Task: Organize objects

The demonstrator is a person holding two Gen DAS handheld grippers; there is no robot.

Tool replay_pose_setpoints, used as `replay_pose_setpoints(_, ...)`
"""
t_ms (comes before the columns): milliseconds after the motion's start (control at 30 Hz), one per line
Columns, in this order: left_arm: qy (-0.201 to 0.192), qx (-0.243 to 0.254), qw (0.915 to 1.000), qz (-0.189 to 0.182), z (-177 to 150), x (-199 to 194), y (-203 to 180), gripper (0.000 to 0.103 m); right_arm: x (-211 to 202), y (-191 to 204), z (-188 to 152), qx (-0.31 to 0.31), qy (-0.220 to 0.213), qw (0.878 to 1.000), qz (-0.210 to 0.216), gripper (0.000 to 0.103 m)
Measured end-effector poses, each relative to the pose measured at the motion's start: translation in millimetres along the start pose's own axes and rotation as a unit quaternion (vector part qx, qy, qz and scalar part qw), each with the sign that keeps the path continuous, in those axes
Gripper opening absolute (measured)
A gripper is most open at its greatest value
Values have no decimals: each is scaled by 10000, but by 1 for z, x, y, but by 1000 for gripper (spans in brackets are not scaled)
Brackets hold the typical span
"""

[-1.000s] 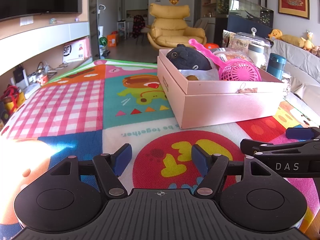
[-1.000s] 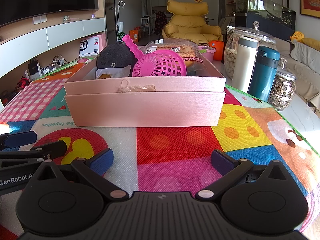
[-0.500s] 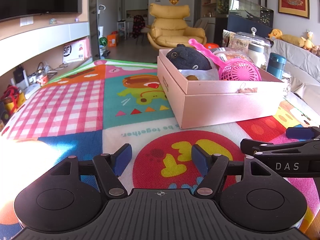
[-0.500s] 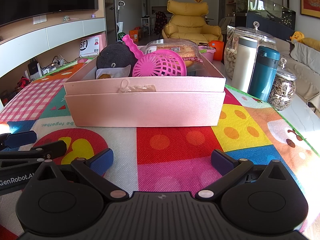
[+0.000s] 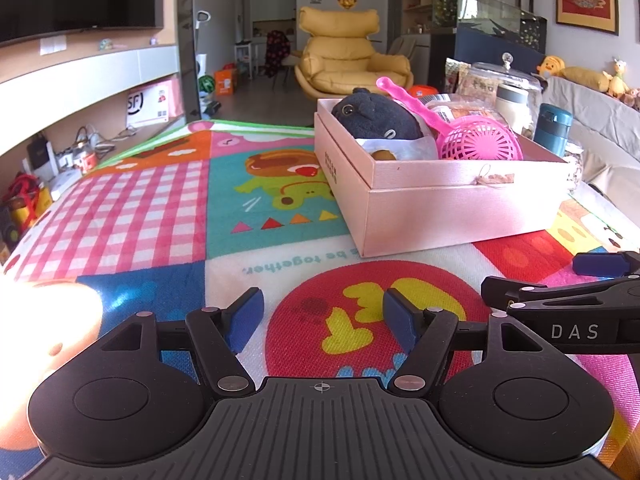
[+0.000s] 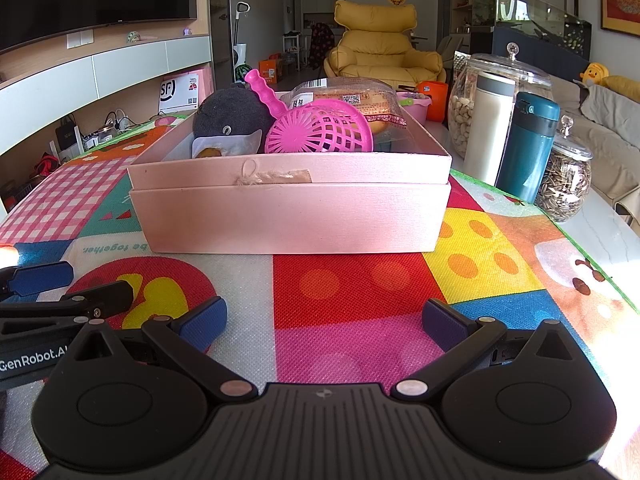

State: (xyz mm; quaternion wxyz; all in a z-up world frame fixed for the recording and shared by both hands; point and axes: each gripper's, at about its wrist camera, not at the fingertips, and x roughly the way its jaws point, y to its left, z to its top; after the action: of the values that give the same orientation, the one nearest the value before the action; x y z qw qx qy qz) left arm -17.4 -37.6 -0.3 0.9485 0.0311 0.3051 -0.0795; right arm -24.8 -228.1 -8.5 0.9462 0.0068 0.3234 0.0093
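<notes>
A pink box [image 5: 452, 208] [image 6: 288, 216] stands on a colourful play mat [image 5: 160, 208]. It holds a dark plush toy [image 5: 376, 120] [image 6: 232, 118], a pink scoop [image 5: 476, 144] [image 6: 320, 134] and a wrapped food pack [image 6: 352, 98]. My left gripper [image 5: 323, 320] is open and empty, low over the mat, in front of the box and to its left. My right gripper [image 6: 324, 322] is open and empty, directly in front of the box. Each gripper shows at the edge of the other's view.
Right of the box stand a white bottle [image 6: 488, 128], a teal flask [image 6: 528, 148], a large glass jar [image 6: 464, 108] and a seed jar [image 6: 564, 180]. A sofa [image 5: 600, 128] lies at right, a yellow armchair [image 6: 380, 52] behind, a TV shelf [image 5: 80, 80] at left.
</notes>
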Motion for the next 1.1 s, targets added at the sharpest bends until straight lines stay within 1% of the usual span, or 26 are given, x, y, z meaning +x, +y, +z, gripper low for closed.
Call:
replay_pose_setpoints(867,-15,-187,9997,-178,0,-1,5,72,0,0,0,-1,0,10000,-1,103)
replay_pose_setpoints(1000,-7,-156,9998,-154,0,-1,5,73,0,0,0,0,1,10000,0,103)
replay_pose_setpoints(1100,7,-42,10000,-68,0,0,1,73,0,0,0,-2,0,10000,-1,103)
